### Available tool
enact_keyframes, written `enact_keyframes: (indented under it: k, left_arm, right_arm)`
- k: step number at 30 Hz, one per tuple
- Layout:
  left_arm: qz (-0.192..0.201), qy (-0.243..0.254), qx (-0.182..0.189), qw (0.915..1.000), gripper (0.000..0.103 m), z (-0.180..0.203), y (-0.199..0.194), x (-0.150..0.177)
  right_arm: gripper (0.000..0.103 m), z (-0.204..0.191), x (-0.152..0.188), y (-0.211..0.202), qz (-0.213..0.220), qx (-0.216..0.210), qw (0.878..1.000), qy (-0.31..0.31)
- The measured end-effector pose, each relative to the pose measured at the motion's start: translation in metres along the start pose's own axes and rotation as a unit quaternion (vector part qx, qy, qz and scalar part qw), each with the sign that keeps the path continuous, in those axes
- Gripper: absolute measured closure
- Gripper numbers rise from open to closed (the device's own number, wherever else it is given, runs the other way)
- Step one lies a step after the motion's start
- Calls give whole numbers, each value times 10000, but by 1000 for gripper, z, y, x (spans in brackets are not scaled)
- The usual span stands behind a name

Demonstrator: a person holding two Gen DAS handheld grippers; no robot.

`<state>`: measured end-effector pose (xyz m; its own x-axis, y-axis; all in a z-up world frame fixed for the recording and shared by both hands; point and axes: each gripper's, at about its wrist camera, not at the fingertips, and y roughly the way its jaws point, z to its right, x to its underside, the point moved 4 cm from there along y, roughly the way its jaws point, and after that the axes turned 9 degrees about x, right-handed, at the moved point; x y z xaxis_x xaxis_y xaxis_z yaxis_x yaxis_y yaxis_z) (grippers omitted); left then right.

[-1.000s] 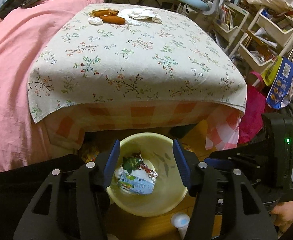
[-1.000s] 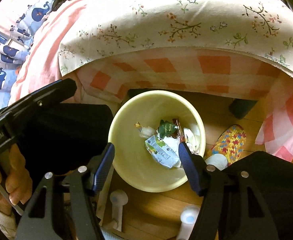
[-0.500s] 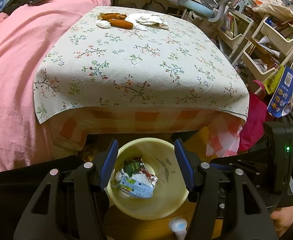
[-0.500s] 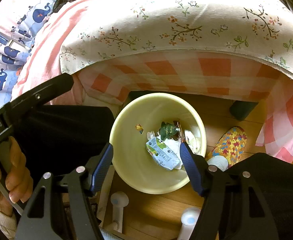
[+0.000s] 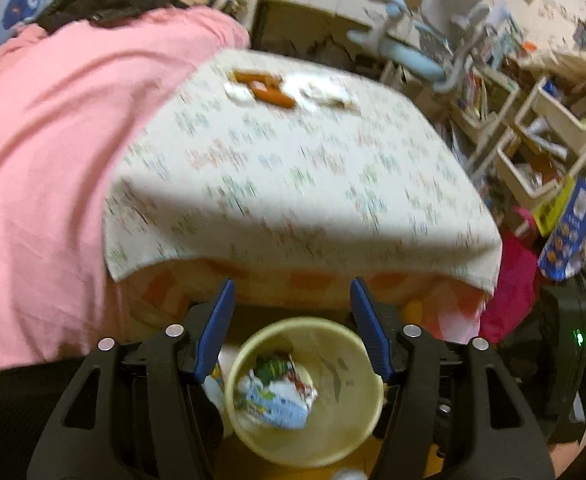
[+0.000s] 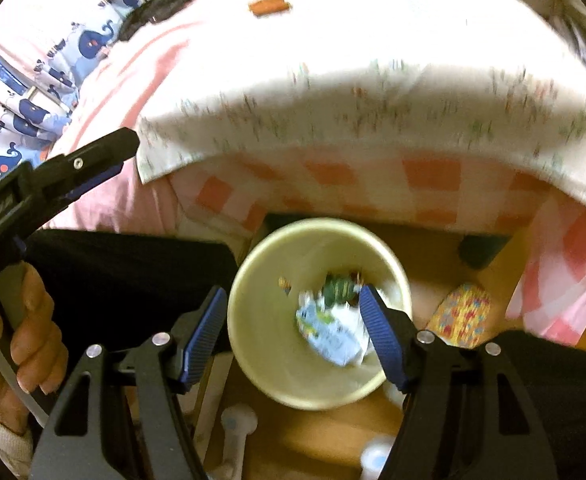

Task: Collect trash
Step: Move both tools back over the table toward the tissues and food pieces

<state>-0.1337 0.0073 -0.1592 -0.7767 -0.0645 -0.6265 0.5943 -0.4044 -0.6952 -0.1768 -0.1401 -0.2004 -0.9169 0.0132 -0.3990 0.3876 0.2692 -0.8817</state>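
Both claws hang spread wide and empty above a pale yellow bin (image 5: 363, 424) on the floor: the left claw (image 5: 293, 334) aimed toward the tabletop (image 5: 293, 184), the right claw (image 6: 295, 332) pointing down. Crumpled wrappers (image 6: 333, 330) lie in the bin, directly beneath the right claw. Orange trash (image 5: 265, 90) sits far ahead on the tabletop, blurred.
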Motion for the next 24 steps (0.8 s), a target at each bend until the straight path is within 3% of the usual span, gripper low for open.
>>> enact_keyframes:
  k: [4, 10, 20, 24]
  left_arm:
    - [367, -211, -71, 9991, 41, -12, -12, -30]
    - [496, -207, -246, 9983, 39, -28, -6, -77]
    - [315, -483, -536, 9969, 39, -63, 51, -144]
    - [227, -362, -654, 9969, 39, -67, 72, -162]
  right_arm:
    - [36, -1, -17, -18, 504, 6, 9987, -51]
    - [36, 0, -65, -32, 928, 28, 9956, -81]
    - [36, -9, -165, -12, 1050, 306, 9928, -488]
    - [39, -10, -197, 6, 1025, 326, 9931, -475]
